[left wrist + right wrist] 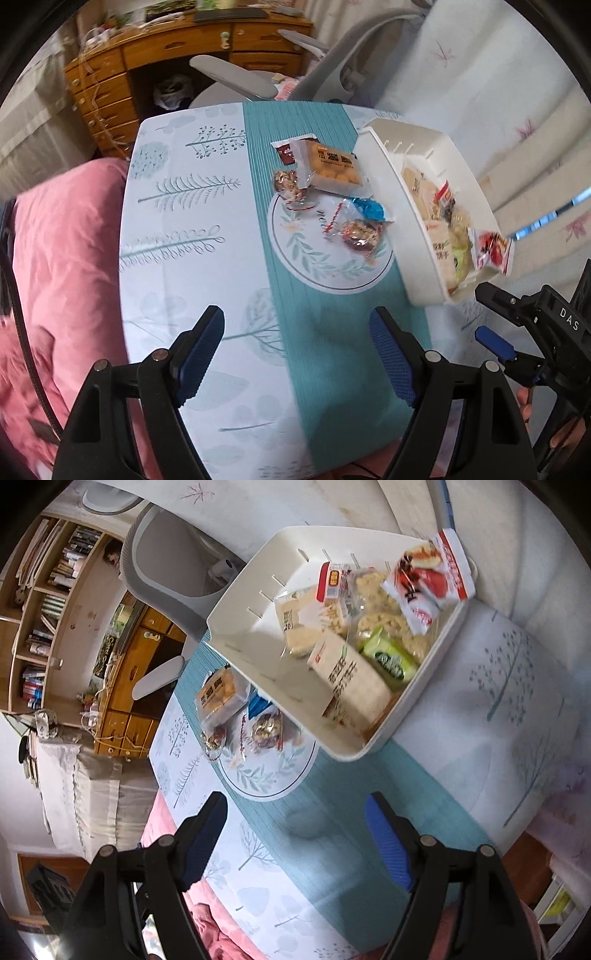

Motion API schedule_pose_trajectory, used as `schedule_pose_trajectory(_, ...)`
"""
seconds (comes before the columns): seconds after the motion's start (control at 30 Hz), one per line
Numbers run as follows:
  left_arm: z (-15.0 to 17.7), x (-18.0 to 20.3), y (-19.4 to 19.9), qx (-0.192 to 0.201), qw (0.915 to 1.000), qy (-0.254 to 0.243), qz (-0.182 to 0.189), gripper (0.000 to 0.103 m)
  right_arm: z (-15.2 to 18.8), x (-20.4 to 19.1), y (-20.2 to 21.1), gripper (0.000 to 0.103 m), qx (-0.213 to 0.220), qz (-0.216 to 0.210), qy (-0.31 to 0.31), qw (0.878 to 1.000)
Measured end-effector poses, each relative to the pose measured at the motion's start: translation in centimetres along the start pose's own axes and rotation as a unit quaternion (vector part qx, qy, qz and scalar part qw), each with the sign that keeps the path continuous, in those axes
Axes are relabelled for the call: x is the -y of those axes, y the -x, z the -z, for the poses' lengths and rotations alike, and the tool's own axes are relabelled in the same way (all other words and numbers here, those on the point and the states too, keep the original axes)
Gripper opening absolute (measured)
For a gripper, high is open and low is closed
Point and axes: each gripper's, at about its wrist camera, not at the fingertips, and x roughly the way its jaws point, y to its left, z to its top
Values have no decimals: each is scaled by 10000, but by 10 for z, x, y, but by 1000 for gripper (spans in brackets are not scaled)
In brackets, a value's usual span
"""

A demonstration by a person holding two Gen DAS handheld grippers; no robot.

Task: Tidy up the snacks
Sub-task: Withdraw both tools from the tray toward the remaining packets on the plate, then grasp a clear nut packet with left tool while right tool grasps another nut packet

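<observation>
A white plastic bin [384,177] [236,627] stands on the table's right side and holds several snack packets; a red-and-white packet [493,249] [428,579] rests on its near rim. Loose on the table lie an orange biscuit pack [332,166] [219,692], a small dark red packet [286,153], a blue wrapped snack [369,210] and two clear-wrapped nut snacks [286,182] [360,234]. My left gripper [297,354] is open and empty above the table's near part. My right gripper [295,842] is open and empty; it also shows in the left wrist view [491,314], near the bin's near corner.
The table [177,258] has a teal and white leaf-print cloth. A pink quilt [62,258] lies to the left. A grey office chair [258,81] and a wooden desk [110,74] stand beyond the far edge. Floral bedding [517,110] is to the right.
</observation>
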Motion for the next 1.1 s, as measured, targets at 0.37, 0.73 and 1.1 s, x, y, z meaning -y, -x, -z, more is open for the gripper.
schedule_pose_trajectory(0.37, -37, -16, -23, -602, 9903, -1220, -278, 84, 47, -31, -18, 87, 247, 154, -140, 9995)
schedule_pose_trajectory(0.73, -90, -9, -72, -769, 9827, -1580, -579, 84, 53, -64, -53, 87, 746, 521, 637, 9938)
schedule_pose_trajectory(1.1, -121, -13, -144, -826, 9894, -1160, -300, 84, 46, -70, -106, 87, 1354, 841, 1150, 9805)
